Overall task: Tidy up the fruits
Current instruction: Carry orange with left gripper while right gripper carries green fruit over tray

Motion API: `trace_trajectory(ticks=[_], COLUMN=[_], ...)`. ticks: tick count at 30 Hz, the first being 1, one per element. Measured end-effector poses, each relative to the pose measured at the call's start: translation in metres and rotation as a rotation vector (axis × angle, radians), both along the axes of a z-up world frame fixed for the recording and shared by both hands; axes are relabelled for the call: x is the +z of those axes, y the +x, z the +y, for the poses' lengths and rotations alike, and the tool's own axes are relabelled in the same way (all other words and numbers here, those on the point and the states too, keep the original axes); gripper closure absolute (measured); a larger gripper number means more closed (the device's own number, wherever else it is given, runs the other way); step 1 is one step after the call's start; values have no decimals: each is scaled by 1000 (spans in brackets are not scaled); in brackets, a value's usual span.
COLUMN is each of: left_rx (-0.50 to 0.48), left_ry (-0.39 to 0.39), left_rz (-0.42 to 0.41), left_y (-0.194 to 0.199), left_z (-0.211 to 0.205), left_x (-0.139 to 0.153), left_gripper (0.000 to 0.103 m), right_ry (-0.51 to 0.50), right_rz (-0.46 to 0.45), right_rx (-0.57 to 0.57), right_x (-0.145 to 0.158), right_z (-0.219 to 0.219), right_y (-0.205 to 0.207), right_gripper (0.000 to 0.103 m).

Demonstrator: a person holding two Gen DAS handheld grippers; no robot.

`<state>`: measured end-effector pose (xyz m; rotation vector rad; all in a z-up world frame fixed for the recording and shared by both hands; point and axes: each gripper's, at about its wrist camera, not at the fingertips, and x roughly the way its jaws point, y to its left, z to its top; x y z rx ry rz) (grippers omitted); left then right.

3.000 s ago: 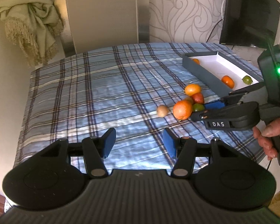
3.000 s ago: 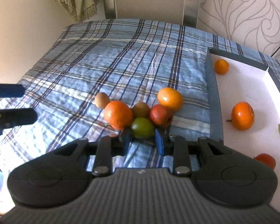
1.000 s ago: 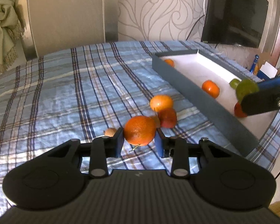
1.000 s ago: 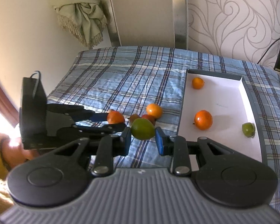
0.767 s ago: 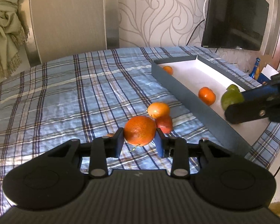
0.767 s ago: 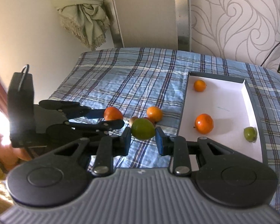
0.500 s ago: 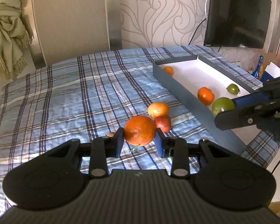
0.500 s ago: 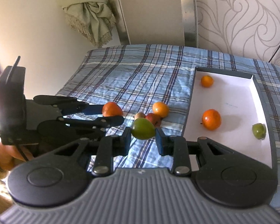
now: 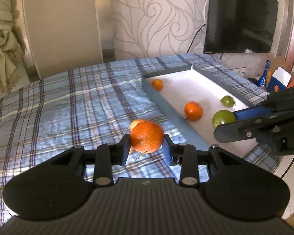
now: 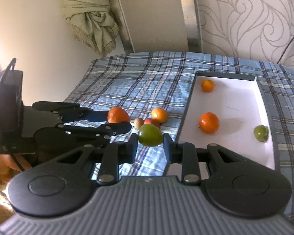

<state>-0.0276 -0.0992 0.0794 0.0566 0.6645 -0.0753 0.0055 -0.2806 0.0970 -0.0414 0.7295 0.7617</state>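
Note:
My left gripper (image 9: 147, 146) is shut on a large orange (image 9: 147, 137), held above the plaid cloth. My right gripper (image 10: 150, 140) is shut on a green fruit (image 10: 150, 135), held in the air beside the near left wall of the grey tray (image 10: 186, 113). The left wrist view shows that green fruit (image 9: 223, 117) in front of the tray's white floor. In the tray lie a small orange (image 10: 207, 85), a bigger orange (image 10: 209, 122) and a green fruit (image 10: 261, 133). An orange (image 10: 159, 114), a red fruit (image 10: 151, 121) and a small brown fruit (image 10: 138, 122) rest on the cloth.
The blue plaid cloth (image 9: 78, 101) covers the table up to its edges. A dark screen (image 9: 239, 17) hangs at the back right. A blue bottle and boxes (image 9: 268, 76) stand past the tray. A bunched green curtain (image 10: 90, 19) hangs at the back left.
The left gripper closed on the large orange and lifted it off the cloth. The right gripper raised the green fruit and carried it toward the tray.

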Motion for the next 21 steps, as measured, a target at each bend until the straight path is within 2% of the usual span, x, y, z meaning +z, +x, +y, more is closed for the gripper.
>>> trace_trajectory(ticks=[6, 21], left_rx=[-35, -154], left_ry=[-14, -48], left_rz=[-20, -20], left_y=[6, 32], left_z=[-19, -64], left_x=[5, -5], left_gripper=[63, 63], right_ry=[-9, -49], right_rz=[-9, -14], right_rx=[-36, -146], right_x=[2, 4], right_z=[-18, -59], right_y=[-2, -6], right_gripper=[72, 72])
